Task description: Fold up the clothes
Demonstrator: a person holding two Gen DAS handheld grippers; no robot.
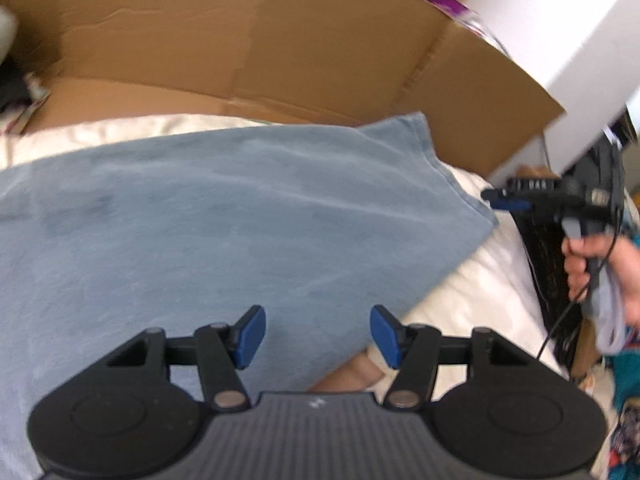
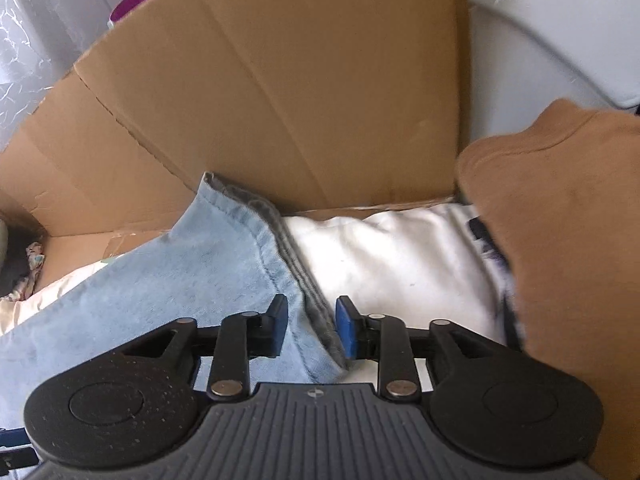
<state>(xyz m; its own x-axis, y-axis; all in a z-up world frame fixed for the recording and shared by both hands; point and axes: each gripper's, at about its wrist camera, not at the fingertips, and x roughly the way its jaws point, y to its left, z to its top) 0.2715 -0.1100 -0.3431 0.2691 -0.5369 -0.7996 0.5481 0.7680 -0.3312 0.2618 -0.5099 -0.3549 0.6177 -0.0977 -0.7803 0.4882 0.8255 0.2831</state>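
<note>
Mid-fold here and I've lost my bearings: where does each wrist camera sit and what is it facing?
Left wrist: sits on the left gripper, looks down over its open fingers at the blue garment on the white bedding, cardboard box behind; the right gripper and the hand holding it show at right.
Right wrist: sits on the right gripper, looks down at the blue garment's hemmed edge between its parted fingers, brown cloth at right.
Shared: blue garment, bedding, cardboard box.
</note>
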